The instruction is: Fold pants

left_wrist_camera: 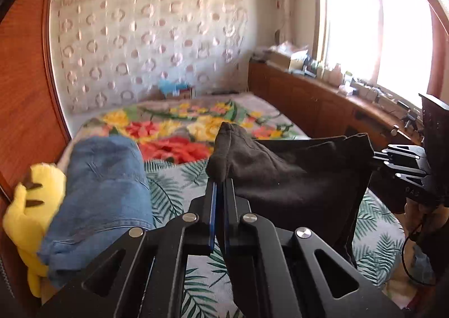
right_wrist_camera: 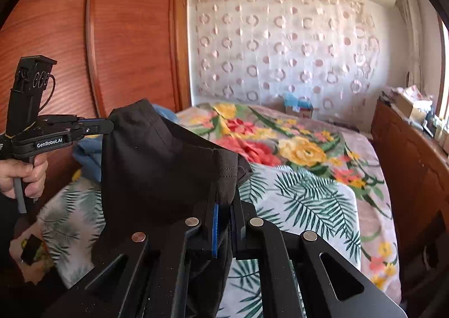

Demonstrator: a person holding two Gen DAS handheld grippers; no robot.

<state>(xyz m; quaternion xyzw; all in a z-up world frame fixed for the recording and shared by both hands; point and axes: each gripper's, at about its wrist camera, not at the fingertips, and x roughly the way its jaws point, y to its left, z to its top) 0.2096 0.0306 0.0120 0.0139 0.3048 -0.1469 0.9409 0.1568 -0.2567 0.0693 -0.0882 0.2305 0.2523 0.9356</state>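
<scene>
Black pants hang in the air above the bed, stretched between both grippers. My left gripper is shut on one corner of the pants, which bunches over its fingertips. My right gripper shows at the right of the left wrist view, shut on the other corner. In the right wrist view the black pants drape from my right gripper, shut on the fabric, across to my left gripper, also shut on it. The lower part of the pants hangs out of sight.
The bed has a palm-leaf sheet and a flowered blanket. Folded blue jeans and a yellow plush toy lie at the bed's left side by a wooden wardrobe. A wooden counter with clutter runs under the window.
</scene>
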